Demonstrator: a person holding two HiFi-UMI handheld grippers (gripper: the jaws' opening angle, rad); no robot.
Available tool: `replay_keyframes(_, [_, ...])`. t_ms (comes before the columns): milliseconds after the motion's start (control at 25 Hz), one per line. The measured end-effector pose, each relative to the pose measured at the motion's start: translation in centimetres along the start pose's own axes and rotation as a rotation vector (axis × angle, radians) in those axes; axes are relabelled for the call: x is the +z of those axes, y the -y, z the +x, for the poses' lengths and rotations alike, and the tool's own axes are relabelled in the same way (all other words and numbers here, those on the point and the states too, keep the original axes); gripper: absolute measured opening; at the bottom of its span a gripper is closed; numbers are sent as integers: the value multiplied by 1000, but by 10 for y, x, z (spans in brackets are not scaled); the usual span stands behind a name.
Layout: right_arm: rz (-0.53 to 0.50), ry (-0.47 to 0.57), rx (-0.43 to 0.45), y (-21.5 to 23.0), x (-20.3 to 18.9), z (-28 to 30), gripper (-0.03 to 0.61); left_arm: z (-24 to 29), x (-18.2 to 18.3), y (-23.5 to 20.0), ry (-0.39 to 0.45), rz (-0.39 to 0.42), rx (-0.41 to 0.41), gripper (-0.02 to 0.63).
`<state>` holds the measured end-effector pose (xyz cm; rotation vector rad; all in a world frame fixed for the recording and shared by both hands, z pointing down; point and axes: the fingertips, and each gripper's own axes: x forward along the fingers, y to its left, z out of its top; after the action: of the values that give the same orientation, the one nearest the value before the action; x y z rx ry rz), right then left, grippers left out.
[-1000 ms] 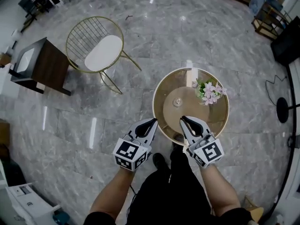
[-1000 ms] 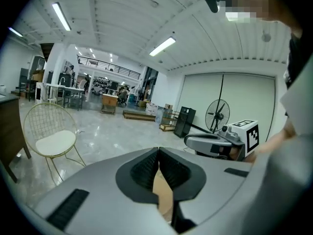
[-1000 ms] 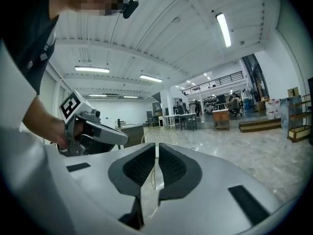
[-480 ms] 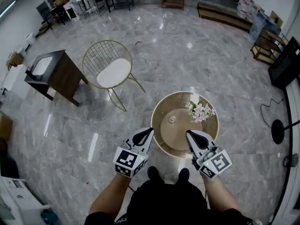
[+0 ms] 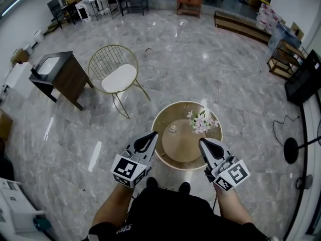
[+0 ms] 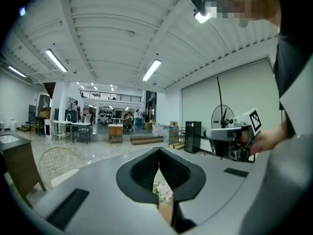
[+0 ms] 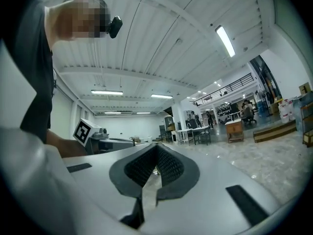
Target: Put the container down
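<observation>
1. The left tongs are closed: the jaws meet at their tips and grip nothing. Through the slit lower down, a sliver of pink-and-white flowers shows beyond them.
2. The right tongs are closed in the same way, tips together and empty.
3. In the head view the person holds both pairs roughly level out in front. One sits at each side of the near edge of a round glass-topped desk, and both are clear of it.
4. The container seems to be the small clear thing standing on the desk, though it is too small to be sure. It stands just left of the flowers and apart from both tongs.
5. A gold wire chair with a white seat stands on the grey marble floor beyond the desk. A dark cabinet stands further left.
</observation>
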<state>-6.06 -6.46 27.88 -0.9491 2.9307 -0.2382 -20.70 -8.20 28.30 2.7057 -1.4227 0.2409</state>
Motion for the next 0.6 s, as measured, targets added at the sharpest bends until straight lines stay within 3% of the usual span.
replay_keyframes(160, [-12,-23,-32,6,2,-12,12,9,20,7,50,-8,-12,17])
replay_keyframes(600, [-26,-2,-36,7,9,-8,12,11,18,-5,21,-28,18,17])
